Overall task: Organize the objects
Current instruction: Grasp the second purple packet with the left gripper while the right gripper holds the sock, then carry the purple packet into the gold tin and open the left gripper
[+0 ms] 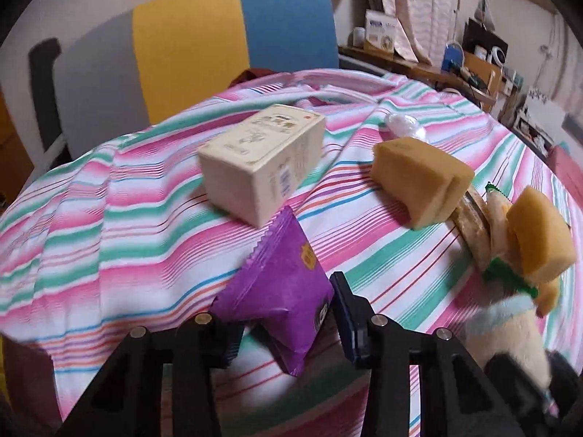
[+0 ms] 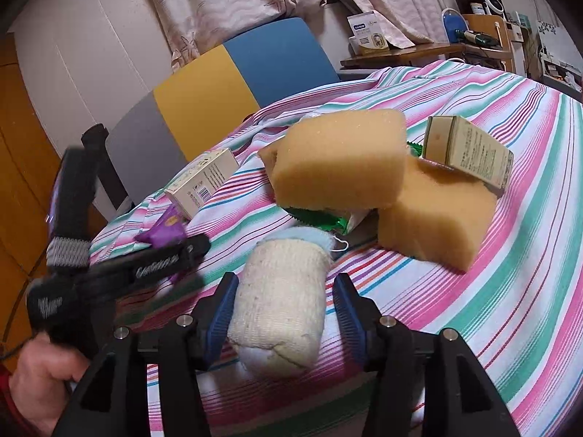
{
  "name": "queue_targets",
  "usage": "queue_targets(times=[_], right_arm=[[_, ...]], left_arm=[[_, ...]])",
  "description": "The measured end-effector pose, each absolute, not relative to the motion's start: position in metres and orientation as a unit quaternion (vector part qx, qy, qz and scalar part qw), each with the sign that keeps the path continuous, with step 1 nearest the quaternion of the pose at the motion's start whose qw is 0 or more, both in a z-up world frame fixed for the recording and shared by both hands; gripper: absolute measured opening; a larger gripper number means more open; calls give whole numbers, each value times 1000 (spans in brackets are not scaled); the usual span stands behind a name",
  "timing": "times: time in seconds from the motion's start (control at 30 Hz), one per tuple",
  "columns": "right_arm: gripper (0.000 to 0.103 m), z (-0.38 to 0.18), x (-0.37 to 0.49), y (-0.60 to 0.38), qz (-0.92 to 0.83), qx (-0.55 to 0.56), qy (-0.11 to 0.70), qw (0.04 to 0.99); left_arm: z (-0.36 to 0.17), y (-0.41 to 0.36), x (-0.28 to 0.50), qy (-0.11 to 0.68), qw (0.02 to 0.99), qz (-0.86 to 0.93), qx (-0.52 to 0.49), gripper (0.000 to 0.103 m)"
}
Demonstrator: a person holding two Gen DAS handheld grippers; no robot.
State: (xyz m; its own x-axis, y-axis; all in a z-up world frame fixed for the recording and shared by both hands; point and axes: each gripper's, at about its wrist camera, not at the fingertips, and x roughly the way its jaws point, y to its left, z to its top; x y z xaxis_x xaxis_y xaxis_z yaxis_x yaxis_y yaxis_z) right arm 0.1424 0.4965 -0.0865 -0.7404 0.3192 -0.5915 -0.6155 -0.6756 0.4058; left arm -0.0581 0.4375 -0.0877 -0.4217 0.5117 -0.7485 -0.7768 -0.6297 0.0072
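Note:
My left gripper (image 1: 284, 320) has its jaws around a purple snack packet (image 1: 280, 291) on the striped cloth; they appear shut on it. A cream box (image 1: 262, 160) lies beyond it. My right gripper (image 2: 284, 313) is open around a rolled cream cloth with a blue end (image 2: 280, 306), with a gap on the right side. Two yellow sponges (image 2: 339, 160) (image 2: 437, 215) lie beyond it, with a small carton (image 2: 470, 153) on one and a green packet (image 2: 320, 218) under them. The left gripper and purple packet (image 2: 164, 233) also show in the right wrist view.
The striped tablecloth (image 1: 109, 218) is wrinkled. A chair with grey, yellow and blue panels (image 1: 189, 54) stands behind the table. A clear plastic piece (image 1: 404, 125) lies at the back. A cluttered wooden shelf (image 1: 437, 69) is at the far right.

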Motion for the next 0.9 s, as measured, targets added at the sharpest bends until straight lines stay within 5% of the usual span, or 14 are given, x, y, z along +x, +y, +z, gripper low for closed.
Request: queue_targets(times=[0.5,0.9], right_arm=[[54,-85,143,494,882,-249,295,271],[54,-83,135,489,883,-265,267,280]], left_arm=[[-92,330,-34,29,351,840,-413,43],[-74,276,9,9,368,837,-405,43]])
